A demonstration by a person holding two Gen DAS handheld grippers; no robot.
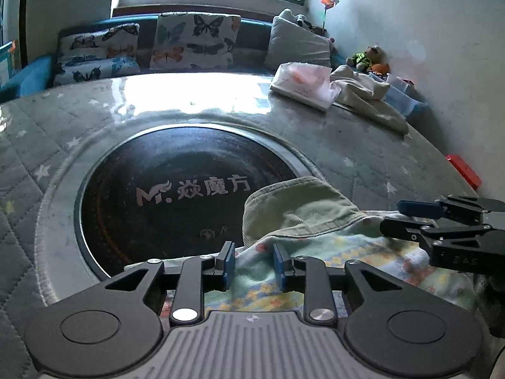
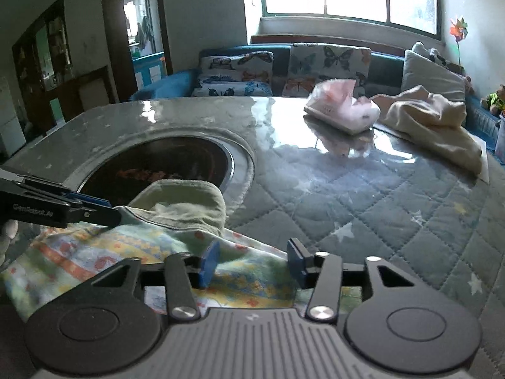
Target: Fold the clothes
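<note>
A small pastel-patterned garment (image 1: 331, 249) with a green ribbed part (image 1: 296, 208) lies crumpled at the near edge of the quilted table cover (image 1: 363, 158). My left gripper (image 1: 254, 265) is open, its blue pads either side of a ridge of the patterned cloth. My right gripper (image 1: 407, 218) comes in from the right, tips at the garment's edge. In the right wrist view the garment (image 2: 126, 246) spreads under my right gripper (image 2: 252, 265), which is wide open over the cloth. The left gripper (image 2: 107, 210) reaches the green part (image 2: 186, 202) from the left.
A round dark plate (image 1: 176, 189) with lettering is set into the table beside the garment. A folded pink garment (image 2: 344, 107) and a cream cloth (image 2: 432, 117) lie at the far right. A sofa with butterfly cushions (image 1: 195, 41) is behind. A red object (image 1: 464, 170) sits at the right edge.
</note>
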